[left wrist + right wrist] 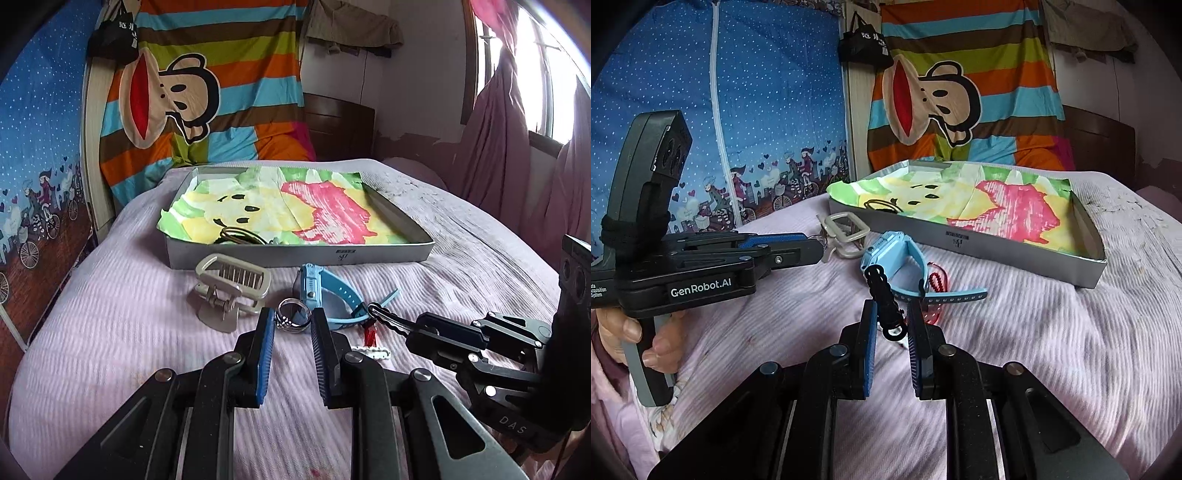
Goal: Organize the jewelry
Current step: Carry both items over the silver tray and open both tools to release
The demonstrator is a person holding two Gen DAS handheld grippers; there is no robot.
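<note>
The left tongs (293,320) sit nearly closed with a silver ring (291,316) pinched between the blue pads, the band raised clear of the pink bedspread (129,332). The right tongs (892,325) are likewise almost closed on a black beaded piece (884,299) that looks like a bracelet or a key-like charm; I cannot tell which, but it stands up between the pads with its loop hanging below.

Both items belong in the grey tray (295,254) lined with a bright cartoon cloth, which lies further up the bed and already holds 1 dark hoop near its front wall. Still loose on the bedspread are the blue watch (325,295), the beige hair claw (231,291), a small red tassel (370,336) and a white clip (373,353).

To do this well, keep both grips steady and carry each piece over the tray's front wall with clearance, since the ring is held only by its thin edge and could twist out. Approach one at a time so the 2 tools do not collide, lower onto bare cloth apart from the hoop, then release.
</note>
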